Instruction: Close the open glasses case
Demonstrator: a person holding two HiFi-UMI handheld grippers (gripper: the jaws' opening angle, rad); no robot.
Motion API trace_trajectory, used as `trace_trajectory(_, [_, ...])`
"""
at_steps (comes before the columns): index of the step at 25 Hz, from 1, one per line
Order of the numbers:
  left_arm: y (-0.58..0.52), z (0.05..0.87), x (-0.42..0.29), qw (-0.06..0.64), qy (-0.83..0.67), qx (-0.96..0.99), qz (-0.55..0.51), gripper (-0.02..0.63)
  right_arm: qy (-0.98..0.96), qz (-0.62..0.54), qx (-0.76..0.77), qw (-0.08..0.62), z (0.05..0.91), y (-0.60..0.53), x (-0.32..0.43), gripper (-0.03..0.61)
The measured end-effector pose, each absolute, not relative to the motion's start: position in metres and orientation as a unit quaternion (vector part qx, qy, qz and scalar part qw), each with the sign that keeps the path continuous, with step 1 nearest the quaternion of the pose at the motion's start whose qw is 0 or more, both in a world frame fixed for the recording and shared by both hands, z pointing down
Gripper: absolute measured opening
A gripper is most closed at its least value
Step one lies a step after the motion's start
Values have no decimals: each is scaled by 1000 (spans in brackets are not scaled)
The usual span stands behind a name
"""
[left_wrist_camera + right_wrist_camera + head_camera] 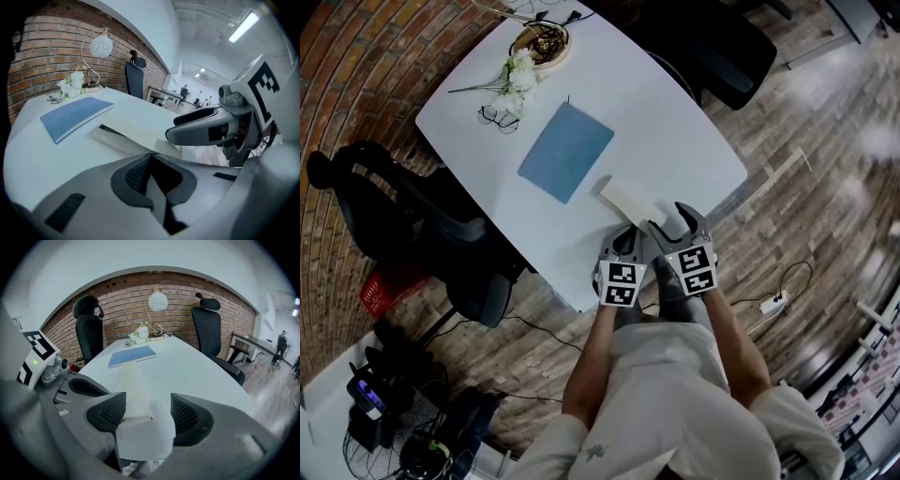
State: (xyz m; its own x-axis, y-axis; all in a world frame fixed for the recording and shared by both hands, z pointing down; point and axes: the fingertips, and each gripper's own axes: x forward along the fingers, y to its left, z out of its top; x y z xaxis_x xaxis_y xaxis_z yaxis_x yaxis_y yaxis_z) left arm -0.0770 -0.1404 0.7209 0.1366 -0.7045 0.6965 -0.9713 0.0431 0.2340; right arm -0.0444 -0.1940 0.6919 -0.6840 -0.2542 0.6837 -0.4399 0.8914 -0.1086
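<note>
Holding both tools at the near edge of the white table, you have the cream glasses case right in front of them. It lies lengthwise away from you, close to the table edge. In the left gripper view its lid stands lifted at a shallow angle above the base, with a dark gap showing between the two.

Your right gripper has its jaws spread apart, one on each side of the case's near end. The right gripper view shows a pale flap of the case lying between the pads, with a gap on the right-hand side.

Your left gripper sits just beside the right one, short of the case. Its jaws are drawn together with nothing held between them.

Farther up the table lies a blue notebook. Beyond it are a pair of glasses and a bunch of white flowers.
</note>
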Motion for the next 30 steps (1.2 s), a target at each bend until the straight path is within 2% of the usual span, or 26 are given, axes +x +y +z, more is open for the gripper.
trace_trajectory(17, [-125,728,-84,369,-623,654,218,3,-904,131,188,361,693,-181,-46,301])
trace_trajectory(27, [-129,695,-91,329,-632,676,187,3,-911,113,200,343,671,-181,-42,298])
trace_trajectory(30, [-134,675,-96,306,-638,685,176,3,-914,108,213,329,655,-186,-40,272])
